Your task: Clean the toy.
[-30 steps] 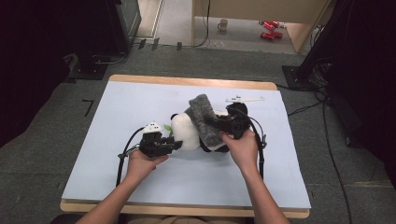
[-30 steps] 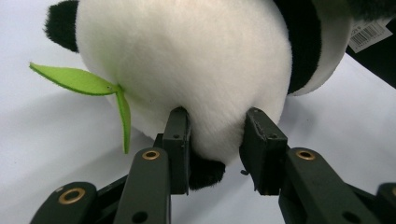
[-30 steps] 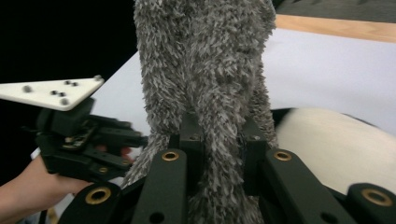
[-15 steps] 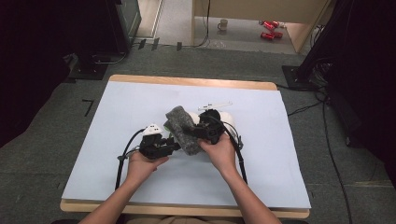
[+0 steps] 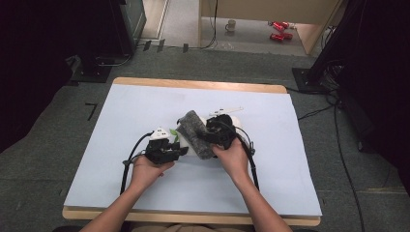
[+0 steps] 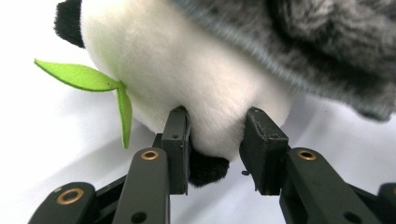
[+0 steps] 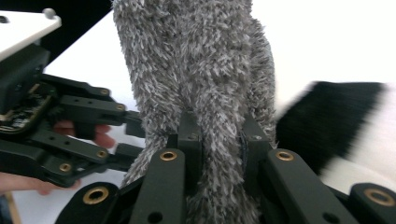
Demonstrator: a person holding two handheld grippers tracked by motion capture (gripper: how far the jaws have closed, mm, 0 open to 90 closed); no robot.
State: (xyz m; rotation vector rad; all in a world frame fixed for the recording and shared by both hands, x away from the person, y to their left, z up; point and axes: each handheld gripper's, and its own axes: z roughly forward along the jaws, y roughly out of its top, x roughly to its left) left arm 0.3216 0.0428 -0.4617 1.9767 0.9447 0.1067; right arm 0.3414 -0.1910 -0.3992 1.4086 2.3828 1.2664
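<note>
A black and white plush panda (image 6: pixel 201 70) with a green felt leaf (image 6: pixel 84 77) lies mid-table on the pale mat (image 5: pixel 140 106). My left gripper (image 6: pixel 217 135) is shut on the panda's white body, pinching the fur between both jaws. In the high view this left gripper (image 5: pixel 180 150) sits at the toy's left side. A grey fuzzy cloth (image 7: pixel 196 60) lies draped over the panda, and my right gripper (image 7: pixel 219 135) is shut on it. From above, the grey cloth (image 5: pixel 196 133) runs diagonally between the two grippers, with the right gripper (image 5: pixel 209 136) at its right edge.
The mat covers a wooden table whose front edge (image 5: pixel 193 217) is near the person. On the floor beyond stand a mug (image 5: pixel 231 25), red items (image 5: pixel 278 30) and a dark cabinet (image 5: pixel 125 24). Cables (image 5: pixel 338 145) run along the right side.
My right gripper has carried the grey cloth leftward over the panda, closer to the left gripper. The left gripper has stayed in place on the toy.
</note>
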